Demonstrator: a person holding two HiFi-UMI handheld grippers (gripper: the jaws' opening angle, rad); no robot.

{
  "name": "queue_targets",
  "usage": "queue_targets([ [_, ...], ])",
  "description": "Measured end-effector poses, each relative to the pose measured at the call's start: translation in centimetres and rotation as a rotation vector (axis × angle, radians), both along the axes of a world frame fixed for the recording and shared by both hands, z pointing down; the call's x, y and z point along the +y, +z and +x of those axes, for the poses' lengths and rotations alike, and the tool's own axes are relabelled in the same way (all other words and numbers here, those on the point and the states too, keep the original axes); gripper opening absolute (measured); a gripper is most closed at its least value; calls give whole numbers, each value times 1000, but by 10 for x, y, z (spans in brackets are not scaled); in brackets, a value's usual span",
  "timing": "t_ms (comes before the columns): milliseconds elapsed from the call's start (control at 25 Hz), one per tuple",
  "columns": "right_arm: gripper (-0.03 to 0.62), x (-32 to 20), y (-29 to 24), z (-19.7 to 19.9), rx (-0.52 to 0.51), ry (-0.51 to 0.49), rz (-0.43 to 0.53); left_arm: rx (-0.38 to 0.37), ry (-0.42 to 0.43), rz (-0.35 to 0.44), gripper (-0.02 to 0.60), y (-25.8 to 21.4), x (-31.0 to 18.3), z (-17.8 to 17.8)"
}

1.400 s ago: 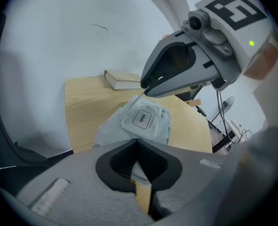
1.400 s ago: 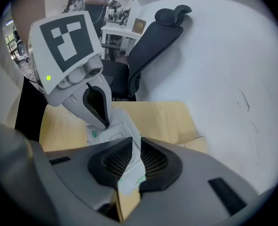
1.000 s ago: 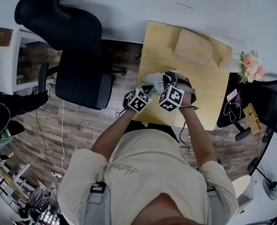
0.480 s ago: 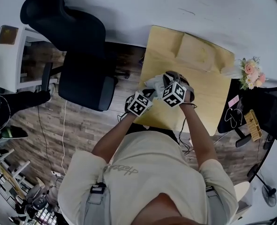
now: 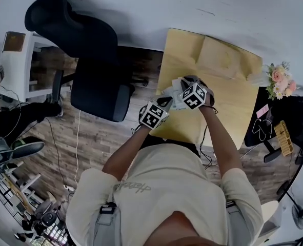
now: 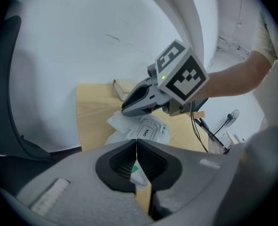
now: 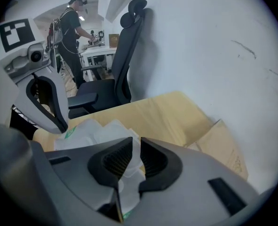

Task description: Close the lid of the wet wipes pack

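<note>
The white wet wipes pack [image 6: 146, 132] lies crumpled on the yellow table [image 5: 228, 104], its "OPEN" label facing up and a white flap [image 6: 116, 122] standing off to its left. My left gripper [image 6: 137, 144] is shut on the pack's near corner, where green print shows between the jaws. In the right gripper view that gripper [image 7: 59, 121] meets the pack [image 7: 94, 128] at the left. My right gripper [image 7: 135, 145] hovers just over the pack's top with only a thin slit between its jaws. From the head both grippers [image 5: 166, 102] [image 5: 179, 88] sit over the pack [image 5: 170, 92].
A flat brown cardboard piece [image 5: 220, 58] lies at the table's far side by the white wall. A black office chair [image 5: 89, 60] stands left of the table. Flowers [image 5: 279, 78] sit at the right. Another person [image 7: 73, 27] works at a far desk.
My right gripper has moved a little farther across the table over the pack. The left gripper has stayed at the pack's near corner.
</note>
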State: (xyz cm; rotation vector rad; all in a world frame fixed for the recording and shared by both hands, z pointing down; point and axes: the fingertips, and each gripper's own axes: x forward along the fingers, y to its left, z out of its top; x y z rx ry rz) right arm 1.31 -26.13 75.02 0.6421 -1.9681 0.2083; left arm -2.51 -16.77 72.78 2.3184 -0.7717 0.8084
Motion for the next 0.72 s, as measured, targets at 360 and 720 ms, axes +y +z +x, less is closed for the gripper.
queue_targets([
  [360, 5, 7, 14, 6, -62, 64, -93, 4, -17, 3, 18, -12, 0, 4],
  [720, 3, 16, -14, 17, -189, 161, -90, 17, -41, 70, 18, -42, -1, 2],
])
